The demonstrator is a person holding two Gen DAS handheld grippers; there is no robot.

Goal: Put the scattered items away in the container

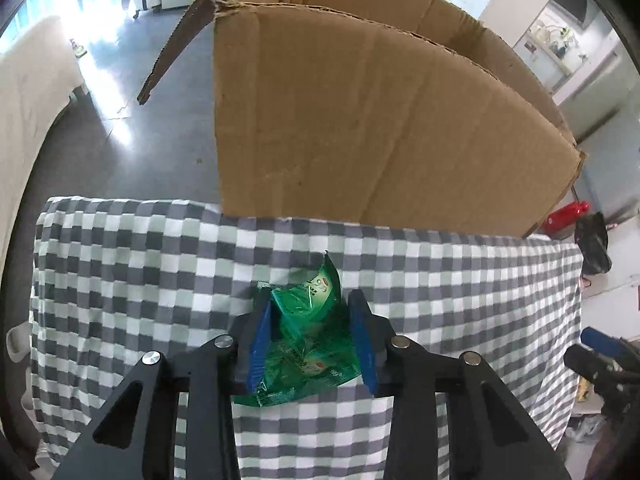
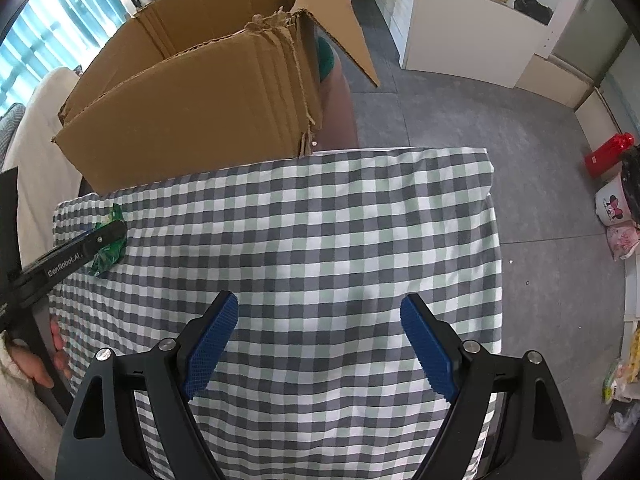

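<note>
In the lower centre of the left wrist view, the left gripper has its blue-padded jaws pinching a crinkly green plastic snack packet, held just above the grey, green and white checked cloth covering the table. The packet looks light, soft and slippery; its film buckles between the pads, so a hold across its fuller middle seems safer than one on a loose corner. Filling the upper centre is the large open brown cardboard box, standing at the table's far edge. In the right wrist view, the right gripper sits at the bottom centre, its jaws spread wide and empty above bare cloth.
</note>
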